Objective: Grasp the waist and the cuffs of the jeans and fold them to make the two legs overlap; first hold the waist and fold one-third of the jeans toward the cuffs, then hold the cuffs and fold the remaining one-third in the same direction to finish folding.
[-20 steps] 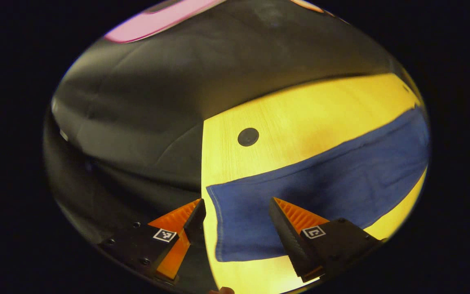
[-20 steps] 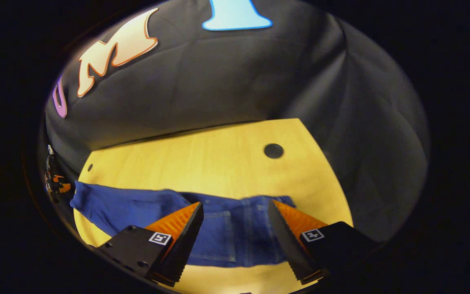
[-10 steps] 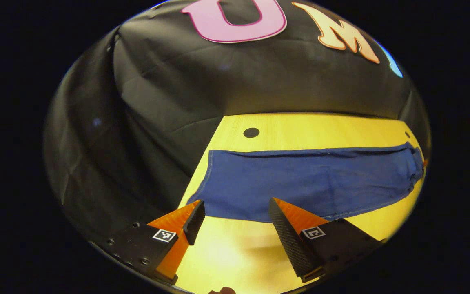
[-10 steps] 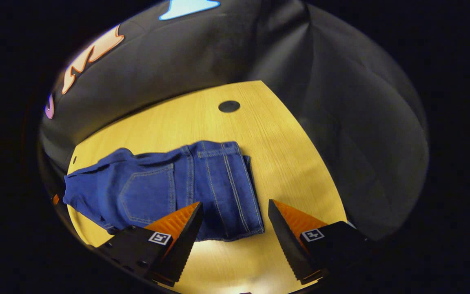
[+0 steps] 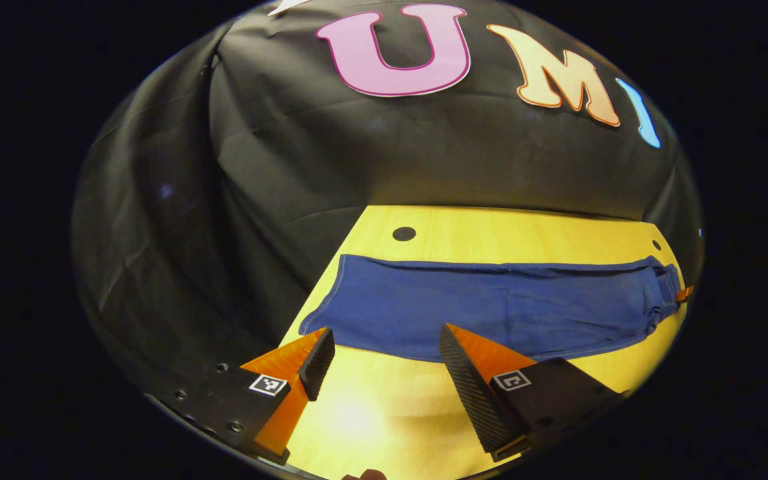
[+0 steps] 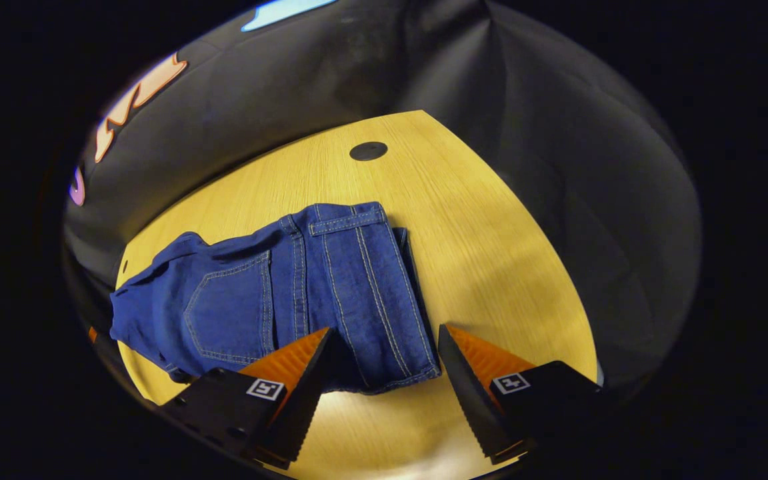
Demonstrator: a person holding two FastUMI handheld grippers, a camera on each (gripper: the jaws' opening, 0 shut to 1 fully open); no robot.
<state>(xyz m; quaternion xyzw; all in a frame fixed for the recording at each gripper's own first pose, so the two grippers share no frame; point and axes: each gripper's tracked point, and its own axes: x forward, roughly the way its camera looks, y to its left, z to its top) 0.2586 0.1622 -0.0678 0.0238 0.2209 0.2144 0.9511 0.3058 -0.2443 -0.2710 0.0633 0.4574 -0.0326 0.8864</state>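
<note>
The blue jeans (image 5: 491, 307) lie flat lengthwise across the yellow wooden table (image 5: 524, 233), legs overlapped. In the left gripper view the cuff end is at the near left and the waist at the far right. My left gripper (image 5: 384, 337) is open and hovers just short of the cuff's near edge, holding nothing. In the right gripper view the waist end of the jeans (image 6: 331, 287) shows its back pocket (image 6: 231, 303) and seams. My right gripper (image 6: 384, 332) is open above the near waist corner, empty. A bit of the right gripper (image 5: 684, 293) peeks in by the waist.
The table has a round black hole (image 5: 404, 234) behind the cuff end and another (image 6: 368, 151) behind the waist end. Black cloth walls stand close around the table's back and sides. Bare tabletop lies in front of the jeans in both views.
Both grippers have pulled back and up from the jeans, so more of the garment shows in each view. The jeans have not moved. Both grippers stayed open.
</note>
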